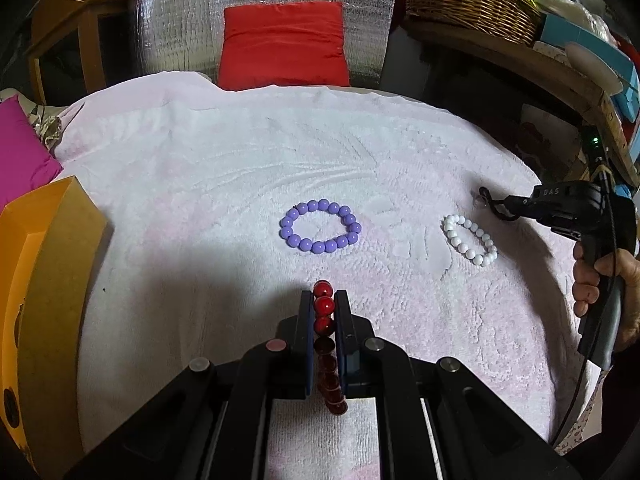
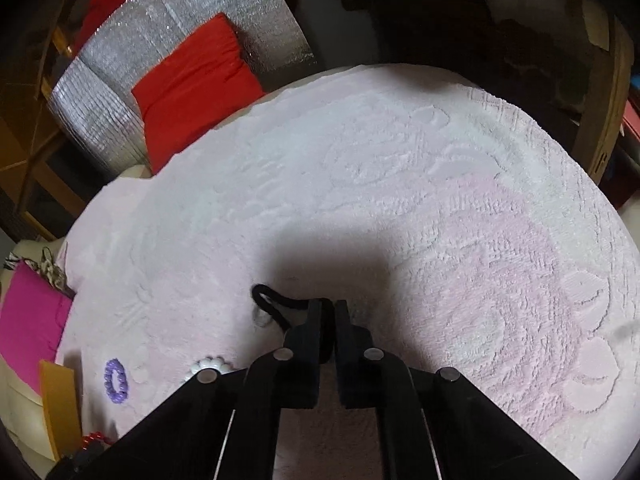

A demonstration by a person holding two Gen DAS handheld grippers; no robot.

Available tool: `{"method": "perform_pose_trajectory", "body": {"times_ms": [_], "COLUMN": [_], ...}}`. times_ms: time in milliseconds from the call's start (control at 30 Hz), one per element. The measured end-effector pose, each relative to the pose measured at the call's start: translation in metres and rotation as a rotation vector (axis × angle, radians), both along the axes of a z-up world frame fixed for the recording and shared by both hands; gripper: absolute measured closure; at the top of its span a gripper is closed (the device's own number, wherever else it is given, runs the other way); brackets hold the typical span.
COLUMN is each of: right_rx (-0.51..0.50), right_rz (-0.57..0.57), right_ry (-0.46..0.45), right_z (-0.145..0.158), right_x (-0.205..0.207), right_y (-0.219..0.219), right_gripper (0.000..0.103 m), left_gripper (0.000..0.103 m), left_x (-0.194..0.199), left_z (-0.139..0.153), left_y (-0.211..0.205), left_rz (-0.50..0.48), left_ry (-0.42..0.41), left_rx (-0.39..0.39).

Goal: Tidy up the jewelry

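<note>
My left gripper is shut on a red bead bracelet, held on edge just above the towel. Beyond it, flat on the towel, lies a purple bead bracelet; a white bead bracelet lies to its right. At the right edge of the left wrist view a hand holds my right gripper. In the right wrist view that gripper is shut on a black cord with a clear pendant, which trails to the left. The purple bracelet and the white bracelet show at lower left.
A white-pink textured towel covers the table. An open orange box stands at the left edge. A red cushion rests against a silver foil sheet at the back, with a pink cushion at the left. A wicker basket sits on a shelf at the right.
</note>
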State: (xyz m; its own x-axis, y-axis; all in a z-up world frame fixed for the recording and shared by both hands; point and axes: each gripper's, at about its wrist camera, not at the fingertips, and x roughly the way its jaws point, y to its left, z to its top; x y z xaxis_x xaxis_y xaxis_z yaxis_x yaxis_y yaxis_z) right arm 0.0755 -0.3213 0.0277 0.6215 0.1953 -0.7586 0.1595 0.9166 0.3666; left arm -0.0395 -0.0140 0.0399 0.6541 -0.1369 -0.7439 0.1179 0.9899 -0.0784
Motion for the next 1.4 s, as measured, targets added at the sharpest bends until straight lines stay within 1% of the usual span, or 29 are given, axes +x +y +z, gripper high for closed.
{"method": "perform_pose_trajectory", "body": {"times_ms": [67,333,433,567,700,800,1133,1400], "right_rx": [0.031,0.221,0.258,0.272,0.266,0.257,0.269,0.313], "right_rz": [0.004,0.057,0.086,0.136,0.198,0.243,0.351,0.454], "right_ry": [-0.016,-0.056,-0.073,-0.083,-0.093,-0.095,-0.112,-0.136], "right_z": [0.006,0.028,0.036,0.048,0.058,0.062,0.073,0.084], "right_x": [-0.004,-0.021,-0.027,-0.041,-0.05,-0.053,-0.066,-0.072], "right_y": [-0.001,0.002,0.013,0.033,0.062,0.085,0.15,0.212], "right_gripper": [0.097,0.097,0.097,0.097,0.097,0.097,0.097,0.097], "left_gripper": [0.093,0.093,0.093,0.093,0.093,0.093,0.093,0.093], "left_x": [0.0,-0.01,-0.015,-0.023,-0.036,-0.046,-0.078,-0.1], "left_z": [0.001,0.011,0.017,0.03,0.047,0.06,0.102,0.121], "left_y": [0.001,0.005,0.009,0.015,0.023,0.029,0.076,0.115], "left_rz": [0.005,0.023,0.035,0.054,0.076,0.092,0.187,0.256], "left_ry": [-0.002,-0.04,-0.056,-0.087,-0.129,-0.16,-0.248,-0.278], "left_rx": [-0.004,-0.005,-0.014,-0.017,-0.012,0.007,0.044,0.073]}}
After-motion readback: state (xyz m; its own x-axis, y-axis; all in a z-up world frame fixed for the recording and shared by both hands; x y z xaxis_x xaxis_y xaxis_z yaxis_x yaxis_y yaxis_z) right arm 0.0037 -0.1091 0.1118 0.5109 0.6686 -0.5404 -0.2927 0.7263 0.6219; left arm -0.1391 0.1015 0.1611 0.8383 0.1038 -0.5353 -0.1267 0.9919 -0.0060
